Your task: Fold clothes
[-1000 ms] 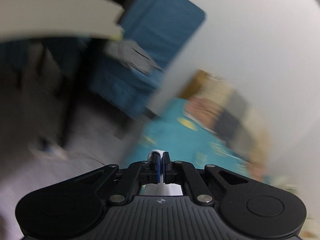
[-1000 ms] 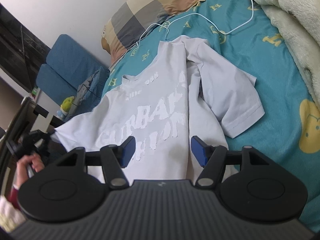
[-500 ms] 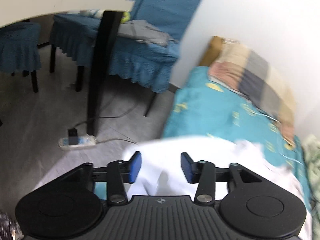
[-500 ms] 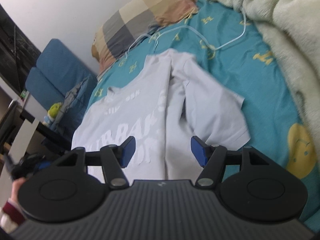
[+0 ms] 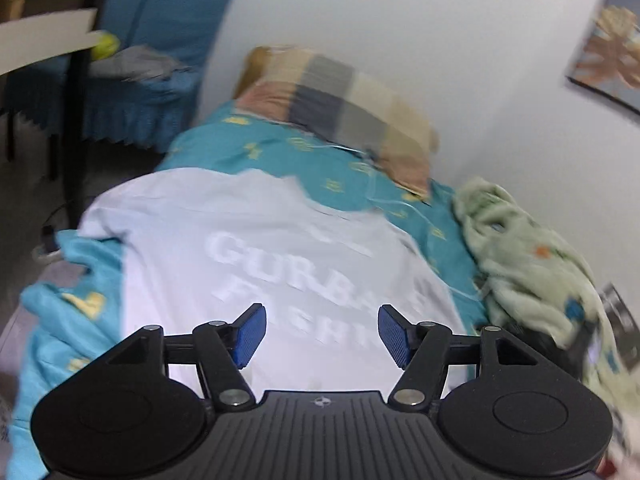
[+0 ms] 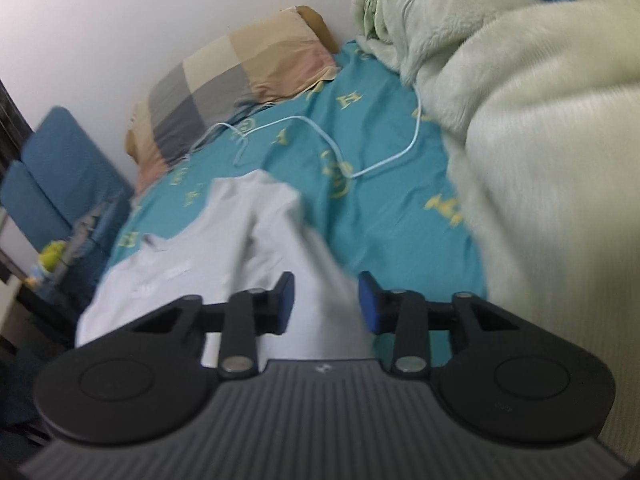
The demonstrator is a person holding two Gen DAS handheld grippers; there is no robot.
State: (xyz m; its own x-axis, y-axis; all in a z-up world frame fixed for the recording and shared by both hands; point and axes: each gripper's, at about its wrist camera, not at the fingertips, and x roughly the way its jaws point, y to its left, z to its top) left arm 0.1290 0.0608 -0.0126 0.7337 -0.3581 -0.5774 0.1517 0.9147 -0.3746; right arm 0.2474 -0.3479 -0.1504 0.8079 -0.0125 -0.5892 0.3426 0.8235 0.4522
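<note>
A pale grey T-shirt (image 5: 256, 248) with white lettering lies spread on a teal bed sheet (image 5: 344, 168). My left gripper (image 5: 320, 334) hangs open above the shirt's lower part, with nothing between its blue pads. In the right wrist view the same T-shirt (image 6: 240, 248) lies with one sleeve folded over toward the middle. My right gripper (image 6: 326, 302) is open low over that folded side, and cloth shows between the fingers without being pinched.
A checked pillow (image 5: 340, 100) lies at the bed's head by the white wall. A pale green fleece blanket (image 6: 520, 140) is heaped along the right side. A white cable (image 6: 320, 136) trails across the sheet. A blue-covered chair (image 5: 152, 40) and a table stand left of the bed.
My left gripper was shut on the cloth, then let go and opened; it has swung over the shirt. My right gripper has moved lower and forward toward the folded sleeve, staying open.
</note>
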